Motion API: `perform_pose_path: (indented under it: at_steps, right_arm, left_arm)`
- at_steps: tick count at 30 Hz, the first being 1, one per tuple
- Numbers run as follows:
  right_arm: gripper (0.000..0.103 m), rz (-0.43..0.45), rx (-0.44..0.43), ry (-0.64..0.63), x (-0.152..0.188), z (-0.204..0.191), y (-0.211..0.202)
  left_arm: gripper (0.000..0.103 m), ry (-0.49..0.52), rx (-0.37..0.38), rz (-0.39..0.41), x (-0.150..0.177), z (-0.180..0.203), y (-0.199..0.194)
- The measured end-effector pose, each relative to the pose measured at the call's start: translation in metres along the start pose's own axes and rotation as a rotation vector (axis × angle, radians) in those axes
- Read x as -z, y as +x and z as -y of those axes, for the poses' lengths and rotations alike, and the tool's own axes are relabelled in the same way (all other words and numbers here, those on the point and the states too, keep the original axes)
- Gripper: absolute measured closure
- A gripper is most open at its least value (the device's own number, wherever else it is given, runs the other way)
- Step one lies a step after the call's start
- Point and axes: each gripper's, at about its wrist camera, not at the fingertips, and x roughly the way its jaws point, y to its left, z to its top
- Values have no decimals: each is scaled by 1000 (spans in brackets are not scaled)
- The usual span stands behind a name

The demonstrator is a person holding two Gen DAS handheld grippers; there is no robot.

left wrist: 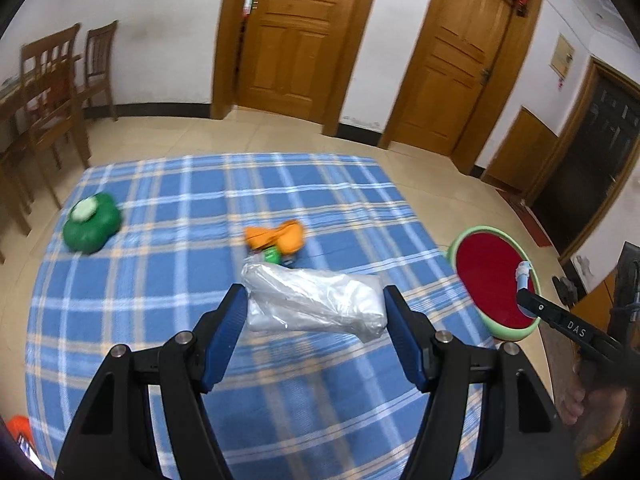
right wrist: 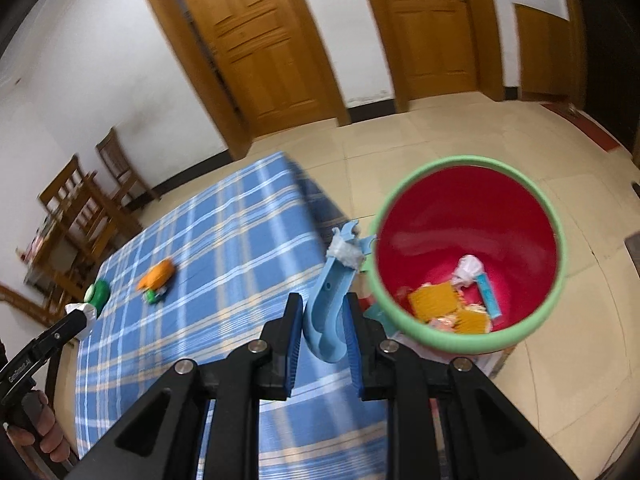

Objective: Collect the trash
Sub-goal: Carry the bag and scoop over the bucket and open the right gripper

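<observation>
Both my grippers carry trash: my left gripper (left wrist: pixel 316 304) clasps a crumpled clear plastic bag (left wrist: pixel 316 306) above the blue plaid table (left wrist: pixel 160 280), and my right gripper (right wrist: pixel 322 320) pinches a light blue plastic piece (right wrist: pixel 334 292) past the table's right edge. Just beside it stands the red bin (right wrist: pixel 472 216), green-rimmed, holding wrappers. An orange wrapper (left wrist: pixel 276 236) lies mid-table, a green pouch (left wrist: pixel 92 222) near its far left corner.

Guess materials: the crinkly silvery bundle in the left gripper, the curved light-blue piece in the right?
Silvery bundle: thin plastic film or bag, probably; glossy, wrinkled, translucent folds. Light-blue piece: moulded rigid plastic, seemingly; smooth, matte, uniform colour, crumpled wrap at its forked end.
</observation>
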Motion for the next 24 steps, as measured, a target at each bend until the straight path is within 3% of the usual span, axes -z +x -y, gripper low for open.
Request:
perform_pose_path:
  at_steps: [9,24]
  right_arm:
    - [80,6,72,109,-3,57,5]
    - [80,5,140,207,-13,115,22]
  left_arm:
    - [34,97,63,-24,-20,58,27]
    - [34,215,122,-85,-28,125,71]
